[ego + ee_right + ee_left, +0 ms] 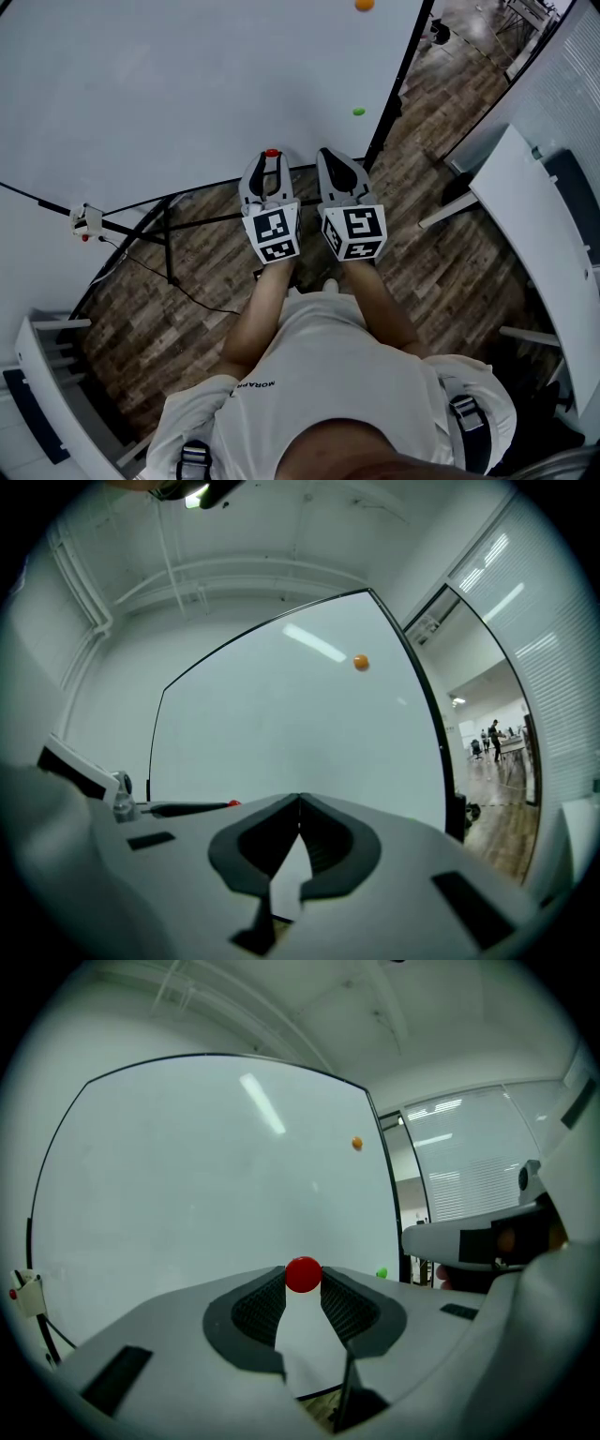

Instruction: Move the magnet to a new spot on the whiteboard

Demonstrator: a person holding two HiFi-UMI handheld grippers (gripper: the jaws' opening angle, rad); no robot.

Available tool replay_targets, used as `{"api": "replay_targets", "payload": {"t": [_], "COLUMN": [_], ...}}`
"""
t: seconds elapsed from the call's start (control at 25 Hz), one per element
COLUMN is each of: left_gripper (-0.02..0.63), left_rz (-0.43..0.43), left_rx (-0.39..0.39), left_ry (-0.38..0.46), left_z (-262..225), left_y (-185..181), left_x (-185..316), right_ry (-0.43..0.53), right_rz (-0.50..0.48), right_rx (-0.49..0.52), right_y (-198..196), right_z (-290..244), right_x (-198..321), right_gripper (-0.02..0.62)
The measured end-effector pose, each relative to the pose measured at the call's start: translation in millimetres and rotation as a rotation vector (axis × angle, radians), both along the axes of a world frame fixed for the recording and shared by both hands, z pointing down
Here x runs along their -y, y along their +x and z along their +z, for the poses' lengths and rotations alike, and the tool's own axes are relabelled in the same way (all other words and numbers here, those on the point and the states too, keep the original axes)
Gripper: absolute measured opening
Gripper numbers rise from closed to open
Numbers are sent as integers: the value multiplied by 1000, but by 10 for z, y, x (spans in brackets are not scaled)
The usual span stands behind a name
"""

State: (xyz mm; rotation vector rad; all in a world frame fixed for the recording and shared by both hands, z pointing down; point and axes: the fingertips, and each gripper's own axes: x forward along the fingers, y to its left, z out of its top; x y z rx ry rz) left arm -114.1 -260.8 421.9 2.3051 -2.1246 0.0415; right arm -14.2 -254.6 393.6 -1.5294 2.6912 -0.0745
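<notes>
Pinching the red magnet [303, 1275] at their very tips, the left gripper's [271, 161] jaws carry it low before the whiteboard [187, 84]. Best now: stay level, choose bare board clear of the green magnet [358, 112] and orange magnet [364, 5], press flat, then release. Right gripper [299, 799] — jaws closed, empty — sits alongside.

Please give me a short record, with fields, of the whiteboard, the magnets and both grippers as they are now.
Whiteboard: upright
Left gripper: jaws closed on the red magnet, near the board
Right gripper: jaws together, nothing between them
Other magnets: orange magnet and green magnet on the board, toward its right edge
</notes>
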Motion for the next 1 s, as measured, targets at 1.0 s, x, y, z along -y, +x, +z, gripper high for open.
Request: {"api": "replay_targets", "payload": {"t": [1.0], "left_gripper": [117], "left_rz": [40], "left_rx": [12], "left_ry": [30], "left_z": [-136], "left_y": [131], "left_x": [-186], "right_ry": [-11], "right_rz": [7], "right_rx": [-4], "right_y": [4], "right_z": [97], "right_x": [18], "right_gripper": [14]}}
